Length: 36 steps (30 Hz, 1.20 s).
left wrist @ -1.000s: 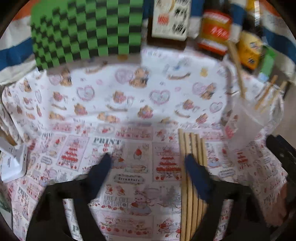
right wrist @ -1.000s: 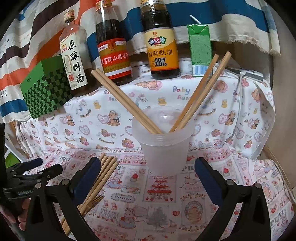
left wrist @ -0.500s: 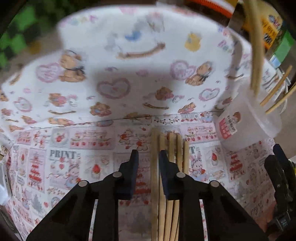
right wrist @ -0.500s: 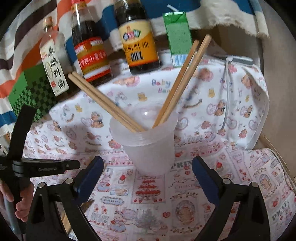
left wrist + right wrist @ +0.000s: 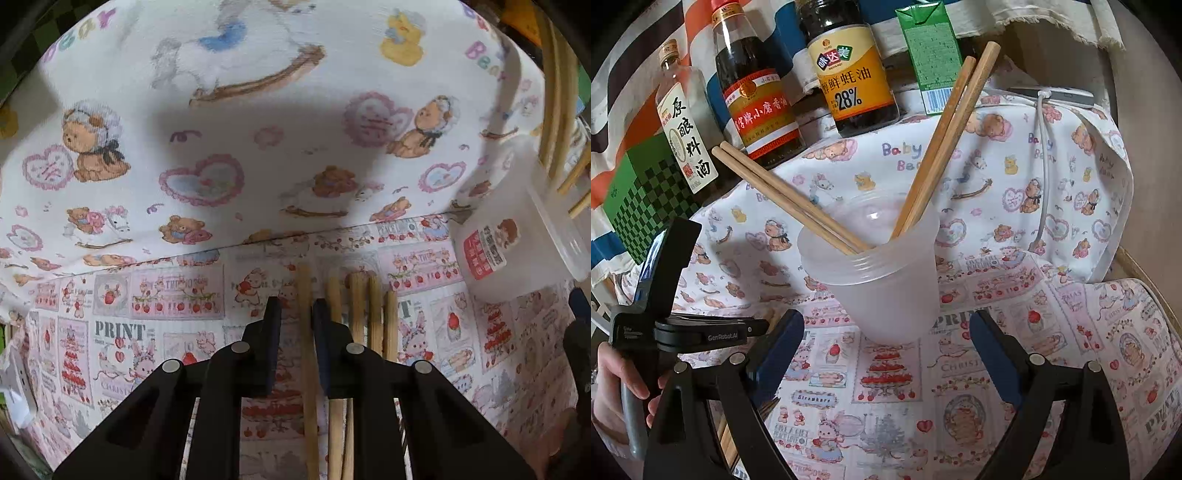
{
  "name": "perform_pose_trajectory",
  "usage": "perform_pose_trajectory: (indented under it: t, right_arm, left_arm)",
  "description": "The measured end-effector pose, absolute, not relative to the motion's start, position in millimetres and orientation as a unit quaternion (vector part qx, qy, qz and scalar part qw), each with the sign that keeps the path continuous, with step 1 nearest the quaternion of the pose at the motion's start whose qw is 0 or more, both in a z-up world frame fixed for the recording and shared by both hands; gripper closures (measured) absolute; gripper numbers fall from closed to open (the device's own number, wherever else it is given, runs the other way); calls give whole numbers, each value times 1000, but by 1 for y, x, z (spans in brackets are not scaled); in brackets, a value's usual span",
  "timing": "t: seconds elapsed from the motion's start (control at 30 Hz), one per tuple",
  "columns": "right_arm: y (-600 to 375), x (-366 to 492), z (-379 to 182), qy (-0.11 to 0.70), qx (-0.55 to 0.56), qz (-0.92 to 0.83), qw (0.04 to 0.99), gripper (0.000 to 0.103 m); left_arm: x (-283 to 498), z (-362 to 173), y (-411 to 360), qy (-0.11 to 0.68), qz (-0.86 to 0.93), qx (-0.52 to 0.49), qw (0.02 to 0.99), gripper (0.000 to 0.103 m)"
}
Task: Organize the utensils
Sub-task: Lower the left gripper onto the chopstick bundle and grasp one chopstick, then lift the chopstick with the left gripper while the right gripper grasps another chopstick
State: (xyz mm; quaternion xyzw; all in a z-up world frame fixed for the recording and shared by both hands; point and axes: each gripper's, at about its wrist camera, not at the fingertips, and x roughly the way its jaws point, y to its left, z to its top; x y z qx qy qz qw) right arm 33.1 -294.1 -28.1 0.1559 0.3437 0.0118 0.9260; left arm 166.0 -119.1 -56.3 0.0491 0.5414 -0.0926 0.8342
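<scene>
Several wooden chopsticks lie side by side on the patterned cloth. My left gripper is low over them, its jaws narrowed around the leftmost chopstick, which touches the right finger with a gap to the left one. A translucent plastic cup holds two pairs of chopsticks; the cup also shows at the right in the left wrist view. My right gripper is open and empty, just in front of the cup. The left gripper body shows at its left.
Sauce bottles, a clear bottle, a green carton and a green checkered box stand at the back. A white cable runs over the cloth at the right. A striped cloth hangs behind.
My left gripper has come down over the loose chopsticks and narrowed from wide open to close around the leftmost one. The right gripper has moved slightly nearer the cup.
</scene>
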Motion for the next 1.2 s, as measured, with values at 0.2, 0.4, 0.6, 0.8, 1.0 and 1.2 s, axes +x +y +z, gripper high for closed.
perform_pose_trajectory:
  t: [0.2, 0.4, 0.6, 0.8, 1.0, 1.2]
  right_arm:
    - [-297, 31, -27, 343, 166, 15, 924, 10]
    - [-294, 31, -26, 334, 134, 2, 933, 10]
    - [-298, 30, -26, 339, 171, 34, 924, 13]
    - [-285, 28, -23, 361, 136, -3, 923, 26]
    - [-260, 23, -17, 349, 83, 28, 933, 30]
    - [-255, 30, -29, 401, 74, 36, 913, 85]
  left_arm:
    - [135, -19, -98, 482, -90, 44, 870, 97]
    - [94, 62, -86, 389, -95, 23, 916, 97]
    - [54, 130, -83, 288, -74, 6, 955, 97]
    - [18, 169, -56, 190, -13, -5, 982, 97]
    - [20, 179, -31, 165, -1, -48, 985, 97]
    - [39, 161, -19, 182, 47, -38, 981, 97]
